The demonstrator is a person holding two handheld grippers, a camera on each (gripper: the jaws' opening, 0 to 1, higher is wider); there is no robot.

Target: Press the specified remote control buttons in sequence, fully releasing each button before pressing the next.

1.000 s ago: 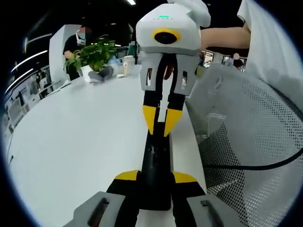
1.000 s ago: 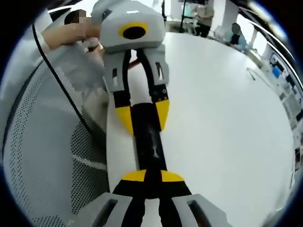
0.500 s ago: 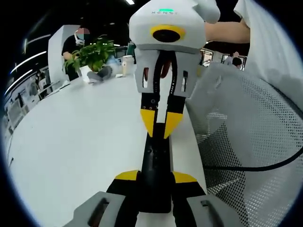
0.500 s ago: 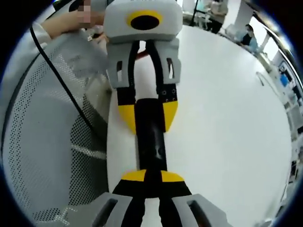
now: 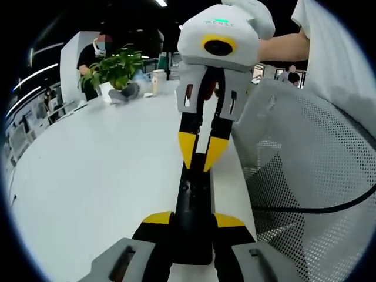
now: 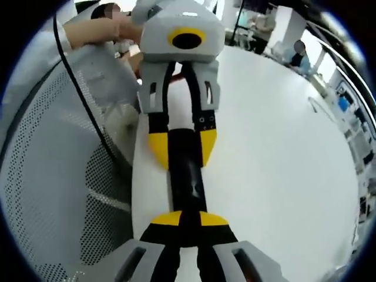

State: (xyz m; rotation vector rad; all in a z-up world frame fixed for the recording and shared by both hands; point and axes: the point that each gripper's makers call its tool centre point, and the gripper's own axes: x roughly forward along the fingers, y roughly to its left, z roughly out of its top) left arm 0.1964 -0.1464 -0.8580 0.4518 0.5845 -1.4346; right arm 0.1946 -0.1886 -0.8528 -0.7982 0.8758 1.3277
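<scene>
Left gripper (image 5: 192,219): my jaws are clamped across the black remote (image 5: 194,202), which lies on the white table (image 5: 88,176) at 6 o'clock. Right gripper (image 5: 201,154): jaws nearly closed and empty, tips at the remote's 12 o'clock end. Probably mid-press. I can't tell which button, or how many are done.

A broad white surface (image 5: 100,176) is stretching away under bright light, curving round at its far edge. At that far end, in the left gripper view, a leafy green plant (image 5: 116,66) is sitting in a white pot (image 5: 107,88), with a pale cup (image 5: 159,80) standing just beside it and a small dark object, too blurred to name, lying between them. A person (image 5: 97,56) is sitting behind the plant. Beside the surface, a white mesh chair back (image 5: 305,176) is standing close, and a black cable (image 5: 317,205) is running across it. In the right gripper view, the same mesh (image 6: 53,176) is showing, and two people (image 6: 299,53) are sitting beyond the surface's far edge.
</scene>
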